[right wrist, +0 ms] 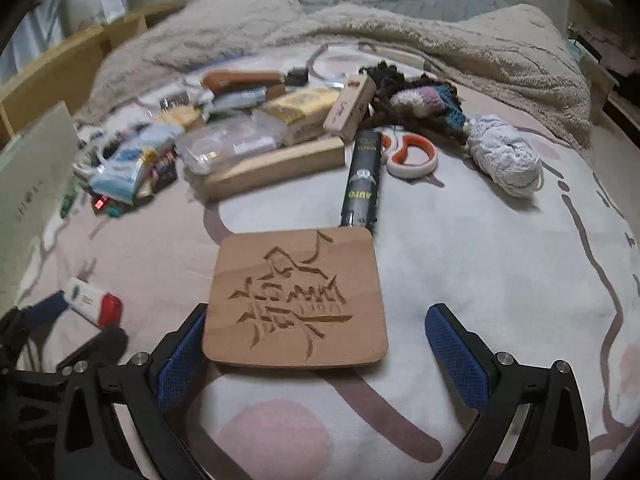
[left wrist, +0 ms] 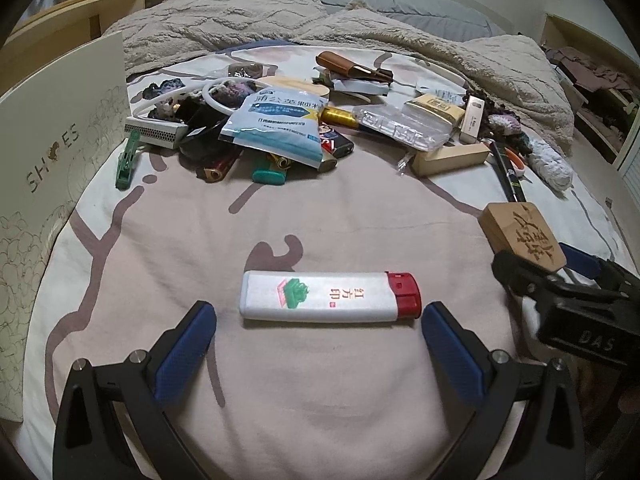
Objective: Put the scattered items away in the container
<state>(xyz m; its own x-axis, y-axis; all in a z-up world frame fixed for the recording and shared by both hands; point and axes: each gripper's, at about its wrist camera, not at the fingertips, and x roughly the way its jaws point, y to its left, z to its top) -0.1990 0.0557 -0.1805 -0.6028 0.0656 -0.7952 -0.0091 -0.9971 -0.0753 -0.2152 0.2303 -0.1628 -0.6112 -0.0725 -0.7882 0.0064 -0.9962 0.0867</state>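
Landmark: the white rectangular plastic lighter with a red cap point(left wrist: 330, 299), lying flat on the pink patterned bedsheet point(left wrist: 344, 392).
Left gripper point(left wrist: 319, 322): spread wide, one blue pad at each end of the lighter, touching neither.
Right gripper point(right wrist: 316, 334): spread; its left pad touches the edge of the square wooden coaster with a carved character point(right wrist: 298, 298), its right pad stands clear of it. Whether the coaster rests on the sheet or is propped on the pad, I cannot tell.
Container: the cream cardboard shoe box printed "SHOES" point(left wrist: 60, 152), to the lighter's left and beyond it.
Task's things: lighter between the left pads; coaster to the lighter's right; the rest heaped beyond the lighter.
Risk, lighter: gripped end to end, the smooth body could pivot or squirt out, I judge.
Risk, coaster: thin and flat, so the pads may close over it and pinch the soft sheet instead.
Risk, arms: both grippers work near each other and could knock together on the way to the box.
Count, grippers: two.
Count, coasters: one.
Count, lighters: one white; several more in the heap, too overlapped to count.
Count, green plastic clothes pegs point(left wrist: 127, 162): one.
Count, orange-and-white scissors point(right wrist: 410, 156): one.
Count, pale yarn balls point(right wrist: 506, 158): one.
Count, black cylinders marked "AUTO" point(right wrist: 362, 180): one.
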